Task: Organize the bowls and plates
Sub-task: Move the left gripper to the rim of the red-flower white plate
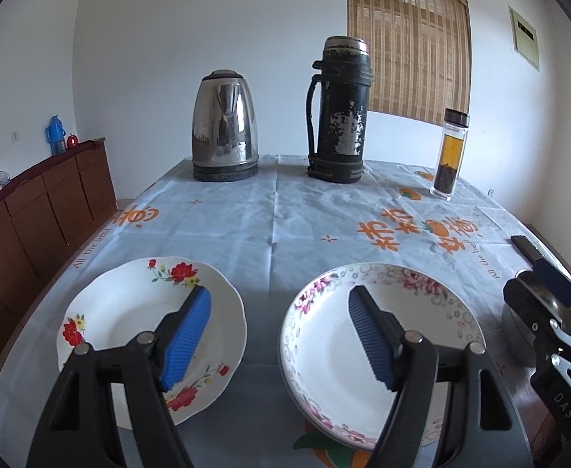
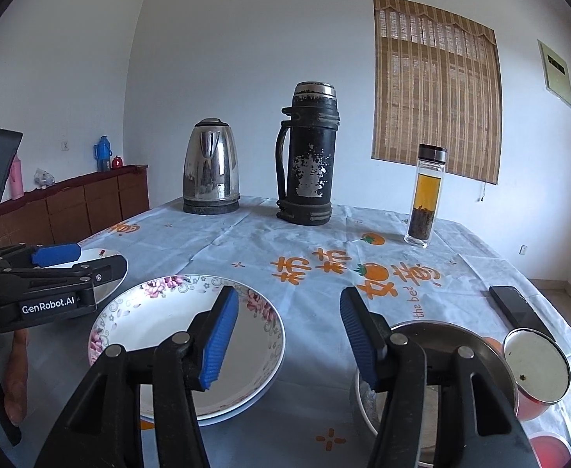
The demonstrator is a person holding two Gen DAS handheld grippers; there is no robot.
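Left wrist view: left gripper (image 1: 279, 335) fingers spread, empty, above red-flowered plate (image 1: 129, 312) and pink-flowered plate (image 1: 332, 366). Right gripper (image 2: 287, 337) fingers spread, empty, by steel bowl (image 2: 492, 355).

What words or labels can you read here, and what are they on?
"GenRobot.AI": left claw body.
"DAS": right claw body, cut off.
"All the best": tablecloth, left edge.
"the best": tablecloth, beside orange Chinese characters I can't read reliably.
Wall plaque: too small.
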